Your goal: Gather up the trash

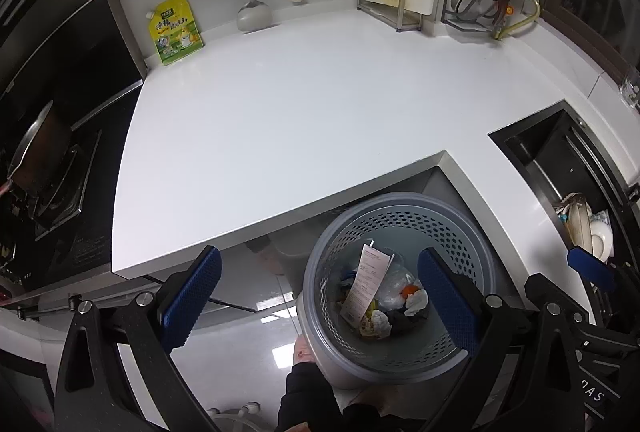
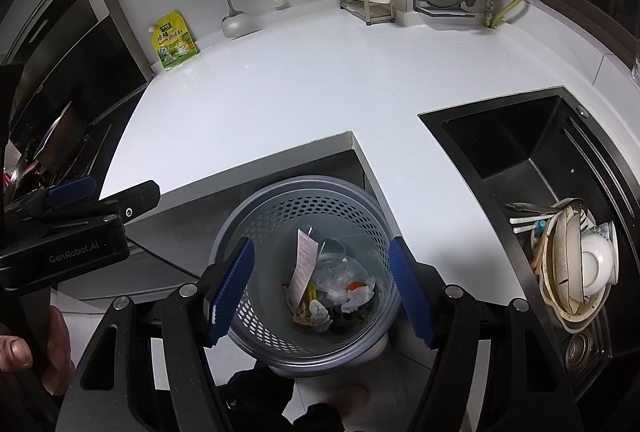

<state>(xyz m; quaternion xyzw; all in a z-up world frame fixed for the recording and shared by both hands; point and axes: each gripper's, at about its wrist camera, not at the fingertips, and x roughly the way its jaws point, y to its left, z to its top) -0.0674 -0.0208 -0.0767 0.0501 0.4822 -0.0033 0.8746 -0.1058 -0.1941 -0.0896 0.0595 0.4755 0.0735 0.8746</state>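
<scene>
A grey perforated trash bin (image 1: 400, 216) stands on the floor in the counter's notch; it also shows in the right wrist view (image 2: 304, 192). Inside lie a paper receipt (image 1: 366, 288), crumpled tissues (image 1: 416, 302), clear plastic and wrappers; the receipt (image 2: 304, 266) and tissues (image 2: 360, 294) also show in the right wrist view. My left gripper (image 1: 320, 302) is open and empty, above the bin's left side. My right gripper (image 2: 322, 292) is open and empty, straddling the bin from above. The left gripper's body (image 2: 68, 228) shows at the left of the right wrist view.
A white countertop (image 1: 300, 100) holds a yellow-green seasoning pouch (image 1: 176, 30) at the back left. A stove with a pan (image 1: 36, 156) is on the left. A black sink (image 2: 532, 160) with dirty dishes (image 2: 576, 268) is on the right. Utensils hang on the back wall.
</scene>
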